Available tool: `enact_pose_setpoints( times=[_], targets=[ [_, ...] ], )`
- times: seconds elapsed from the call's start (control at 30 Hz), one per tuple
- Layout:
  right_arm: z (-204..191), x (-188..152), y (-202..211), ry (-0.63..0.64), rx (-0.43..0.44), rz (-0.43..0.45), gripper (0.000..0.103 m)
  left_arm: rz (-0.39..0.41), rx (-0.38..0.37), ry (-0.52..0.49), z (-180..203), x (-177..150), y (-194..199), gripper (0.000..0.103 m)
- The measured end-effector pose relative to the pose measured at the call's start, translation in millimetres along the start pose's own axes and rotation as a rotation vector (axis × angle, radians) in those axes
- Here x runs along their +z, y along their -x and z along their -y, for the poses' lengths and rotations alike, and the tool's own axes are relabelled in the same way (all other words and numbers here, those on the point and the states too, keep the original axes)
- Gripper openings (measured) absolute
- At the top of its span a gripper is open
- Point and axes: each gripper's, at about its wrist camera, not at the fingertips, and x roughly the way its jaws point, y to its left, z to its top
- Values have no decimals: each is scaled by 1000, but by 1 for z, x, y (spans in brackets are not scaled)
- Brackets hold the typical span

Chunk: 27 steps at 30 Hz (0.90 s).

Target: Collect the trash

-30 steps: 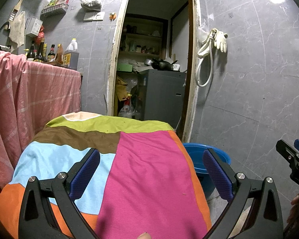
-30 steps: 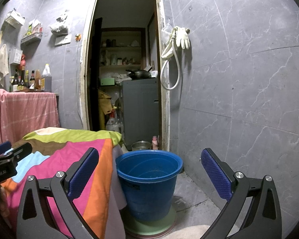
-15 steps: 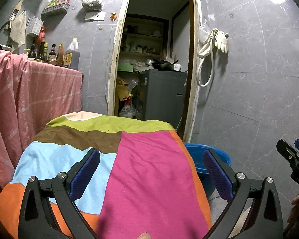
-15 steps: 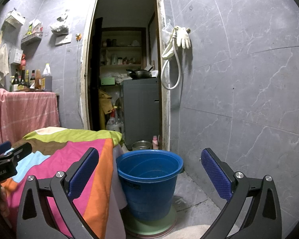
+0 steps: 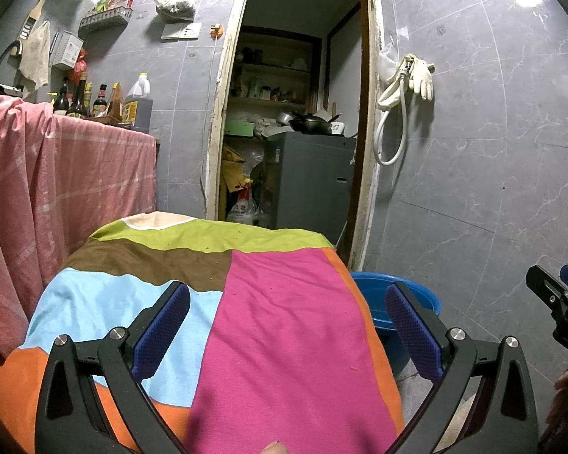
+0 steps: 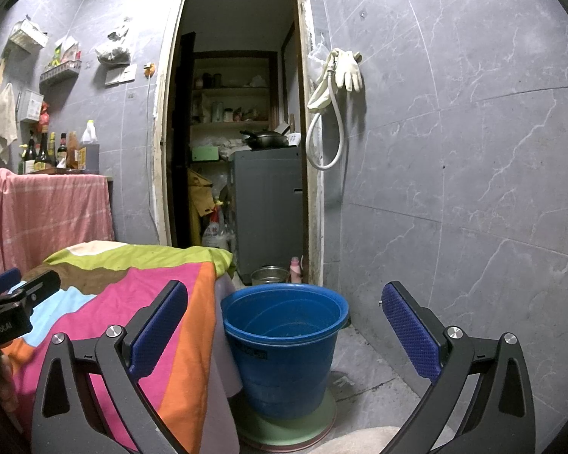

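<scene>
A blue bucket [image 6: 284, 348] stands on the floor on a green disc, beside a table covered with a patchwork cloth [image 5: 246, 321]; its rim [image 5: 397, 299] also peeks past the cloth's right edge in the left wrist view. My left gripper [image 5: 286, 325] hovers open over the cloth, nothing between its blue pads. My right gripper [image 6: 284, 333] is open too, held in front of the bucket. Each gripper shows at the edge of the other's view. Only tiny specks lie on the cloth; I see no larger trash.
A pink cloth [image 5: 56, 181] drapes a counter at left, with bottles [image 5: 94, 102] on top. An open doorway [image 6: 238, 132] leads to a storeroom with a grey appliance [image 6: 269, 204]. A hose and glove [image 6: 337, 87] hang on the grey tiled wall. A metal bowl [image 6: 269, 275] sits by the door.
</scene>
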Motion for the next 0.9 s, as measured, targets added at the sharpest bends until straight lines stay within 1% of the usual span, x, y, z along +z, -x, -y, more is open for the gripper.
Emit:
enact_pose_setpoints(
  times=[0.5,0.73,0.9],
  targets=[
    [0,1,-1,-1,2,-2,103,0,2,1,0,0,0,101],
    [0,1,-1,1,1,-2,103,-7,39,11,-3,-2,-2,101],
    [0,1,-1,0,2,-4,103,-7,47,4,-2,-4,-2,101]
  ],
)
